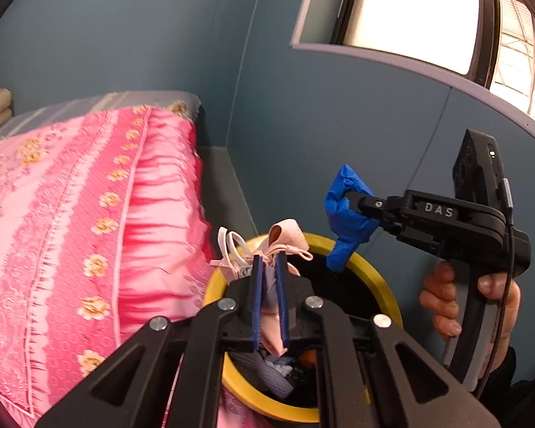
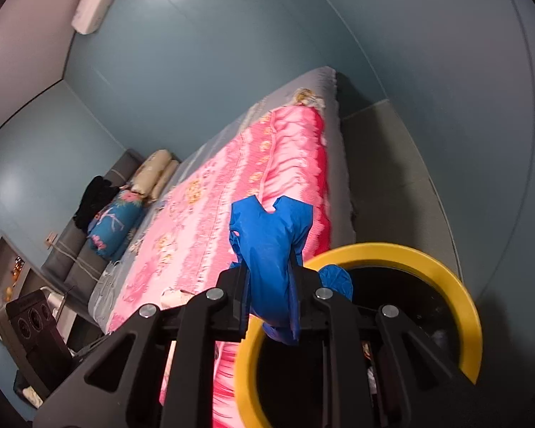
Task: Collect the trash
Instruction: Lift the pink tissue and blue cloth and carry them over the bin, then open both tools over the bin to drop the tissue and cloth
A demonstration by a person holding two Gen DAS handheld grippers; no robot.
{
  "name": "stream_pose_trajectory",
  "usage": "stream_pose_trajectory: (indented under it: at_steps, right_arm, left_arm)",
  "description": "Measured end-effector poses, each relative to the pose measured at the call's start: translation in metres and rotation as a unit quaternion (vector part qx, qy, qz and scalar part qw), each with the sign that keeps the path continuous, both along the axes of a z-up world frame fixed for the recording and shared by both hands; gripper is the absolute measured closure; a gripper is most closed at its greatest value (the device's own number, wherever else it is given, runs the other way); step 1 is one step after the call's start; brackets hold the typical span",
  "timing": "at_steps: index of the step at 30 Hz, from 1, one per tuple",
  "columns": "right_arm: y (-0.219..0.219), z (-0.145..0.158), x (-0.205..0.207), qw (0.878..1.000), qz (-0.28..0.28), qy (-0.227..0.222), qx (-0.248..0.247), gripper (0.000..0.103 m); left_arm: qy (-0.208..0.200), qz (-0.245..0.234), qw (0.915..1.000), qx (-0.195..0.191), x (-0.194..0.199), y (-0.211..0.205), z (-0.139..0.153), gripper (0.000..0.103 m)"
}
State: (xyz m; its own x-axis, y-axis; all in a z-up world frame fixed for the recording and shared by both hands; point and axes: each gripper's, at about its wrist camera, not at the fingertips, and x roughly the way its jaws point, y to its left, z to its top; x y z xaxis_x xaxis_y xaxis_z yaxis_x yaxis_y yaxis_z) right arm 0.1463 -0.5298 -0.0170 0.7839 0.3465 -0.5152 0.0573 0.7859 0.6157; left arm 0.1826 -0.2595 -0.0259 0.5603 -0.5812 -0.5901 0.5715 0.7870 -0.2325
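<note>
Pink floral quilt [image 1: 71, 214] fills the left of the left wrist view, draped over the bed edge; grey sheet [image 1: 153, 101] shows beyond it, blue-grey wall [image 1: 125, 35] behind. Just right of the quilt, on the floor beside the bed – a bin with a yellow rim [image 1: 381, 278], dark inside, some scraps visible at the bottom. Left gripper [image 1: 269, 260] sits over the bin's opening, its blue-padded fingers [image 1: 256, 296] closed tight on a pink face mask [image 1: 285, 237], ear loops sticking out to the left. Further right, the right gripper [image 1: 349, 199] is clamped on a crumpled blue glove [image 1: 346, 221], held above the bin's far rim; the person's hand [image 1: 442, 296] wraps its handle. Window [image 1: 410, 10] at upper right.

Right wrist view: pillows [image 2: 153, 174] far left at the bedhead, quilt centre, glove pinched between the fingers, the bin's yellow ring directly below and to the right.
</note>
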Motion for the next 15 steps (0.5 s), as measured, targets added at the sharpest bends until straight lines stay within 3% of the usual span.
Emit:
stream_pose_trajectory:
  at_steps: [7,11,15]
  right_arm:
    - [-0.007,-0.021,0.002,0.999,-0.02,0.031,0.0,0.082]
    - [-0.009,-0.029,0.005,0.999,-0.029,0.046,-0.004,0.076]
    - [-0.003,-0.026,0.005,0.998,-0.037,0.046,-0.015,0.07]
  left_arm:
    - [0.02,-0.001,0.9998,-0.002,0.004,-0.001,-0.012,0.096]
    - [0.014,0.015,0.9997,-0.009,0.001,0.008,-0.008,0.066]
    - [0.01,0.04,0.999,-0.016,0.001,0.028,-0.002,0.065]
